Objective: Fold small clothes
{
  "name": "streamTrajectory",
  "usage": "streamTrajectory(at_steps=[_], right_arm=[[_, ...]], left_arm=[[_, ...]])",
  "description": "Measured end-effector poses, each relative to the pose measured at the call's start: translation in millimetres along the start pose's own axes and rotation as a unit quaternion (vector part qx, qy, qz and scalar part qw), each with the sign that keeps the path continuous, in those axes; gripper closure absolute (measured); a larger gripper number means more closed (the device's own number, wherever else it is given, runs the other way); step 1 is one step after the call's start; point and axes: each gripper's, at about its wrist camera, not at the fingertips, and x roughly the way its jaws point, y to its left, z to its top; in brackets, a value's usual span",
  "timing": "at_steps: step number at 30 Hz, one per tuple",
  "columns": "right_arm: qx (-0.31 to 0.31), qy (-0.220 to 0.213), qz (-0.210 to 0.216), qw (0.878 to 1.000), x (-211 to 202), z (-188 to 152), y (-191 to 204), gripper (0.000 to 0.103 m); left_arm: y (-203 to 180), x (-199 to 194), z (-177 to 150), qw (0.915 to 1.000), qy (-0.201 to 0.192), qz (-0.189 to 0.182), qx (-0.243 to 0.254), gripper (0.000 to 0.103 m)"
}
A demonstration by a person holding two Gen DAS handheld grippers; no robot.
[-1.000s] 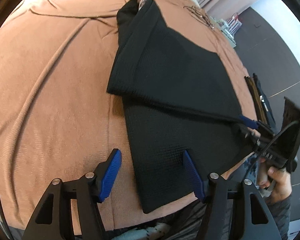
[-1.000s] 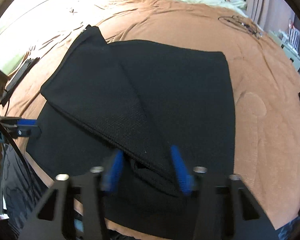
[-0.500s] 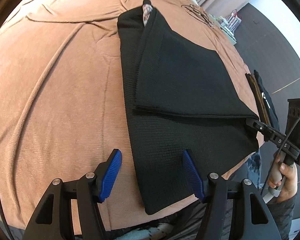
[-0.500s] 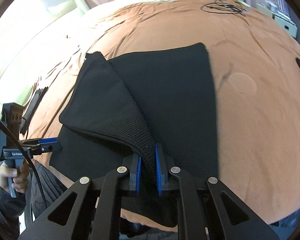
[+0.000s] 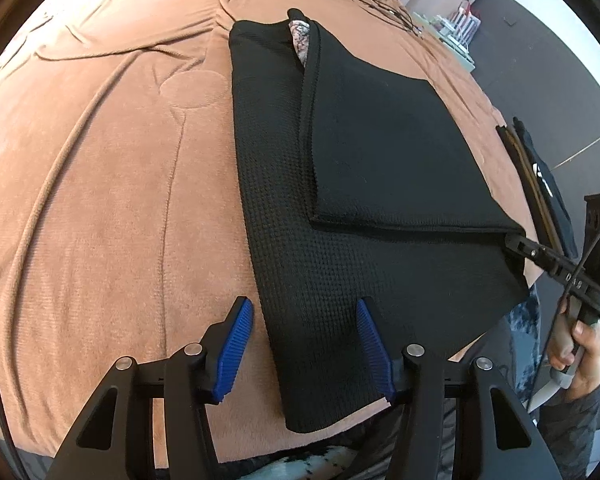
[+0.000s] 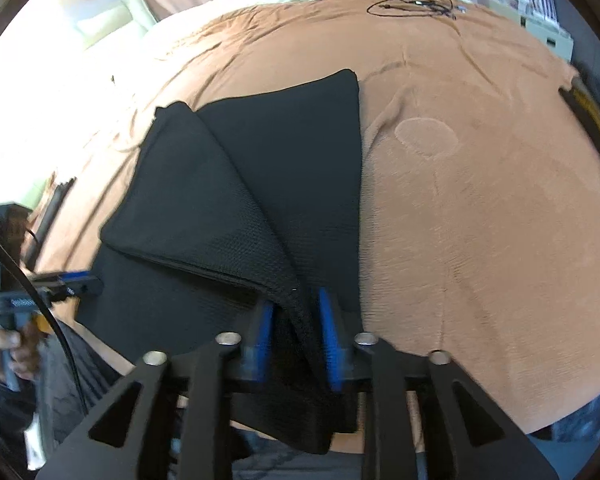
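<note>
A black waffle-knit garment (image 5: 340, 208) lies on the brown bedspread (image 5: 100, 200), with one flap folded over its right part. My left gripper (image 5: 306, 344) is open and hovers over the garment's near left corner. My right gripper (image 6: 296, 332) has its blue pads on either side of the folded flap's corner, with a small gap. It also shows in the left wrist view (image 5: 540, 256) at the flap's right corner. The garment also shows in the right wrist view (image 6: 268, 184).
A black cable (image 6: 416, 2) lies coiled at the far end of the bed. Dark flat items (image 5: 540, 184) lie at the bed's right edge. Shelves with small things (image 5: 460, 28) stand beyond the bed. The bed edge is close below both grippers.
The right gripper closed on the flap corner, carried it over to the right, then its pads parted a little. The flap now lies flatter. The left gripper stayed open.
</note>
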Motion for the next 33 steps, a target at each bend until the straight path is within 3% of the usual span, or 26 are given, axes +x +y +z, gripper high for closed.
streamTrajectory(at_steps=[7, 9, 12, 20, 29, 33], right_arm=[[-0.050, 0.002, -0.036, 0.998, 0.3, 5.6, 22.5, 0.048], [-0.079, 0.002, -0.043, 0.996, 1.6, 6.0, 35.6, 0.037], [-0.127, 0.009, -0.060, 0.990, 8.1, 6.6, 56.6, 0.031], [-0.198, 0.036, -0.089, 0.975, 43.0, 24.5, 101.0, 0.027], [-0.198, 0.056, -0.068, 0.976, 75.7, 54.4, 114.0, 0.027], [-0.170, 0.058, -0.052, 0.982, 81.3, 68.6, 102.8, 0.027]], left_arm=[[10.9, -1.0, 8.9, 0.9998, -0.009, -0.007, -0.015, 0.047], [13.0, -0.8, 12.2, 0.9997, -0.012, -0.010, -0.017, 0.047], [17.1, 1.0, 17.4, 0.9996, -0.015, -0.015, -0.020, 0.047], [28.0, 4.7, 29.6, 0.9990, -0.023, -0.031, -0.023, 0.047], [30.8, 7.9, 51.1, 0.9990, -0.022, -0.037, -0.014, 0.047], [35.4, 8.3, 61.8, 0.9987, -0.020, -0.042, -0.020, 0.047]])
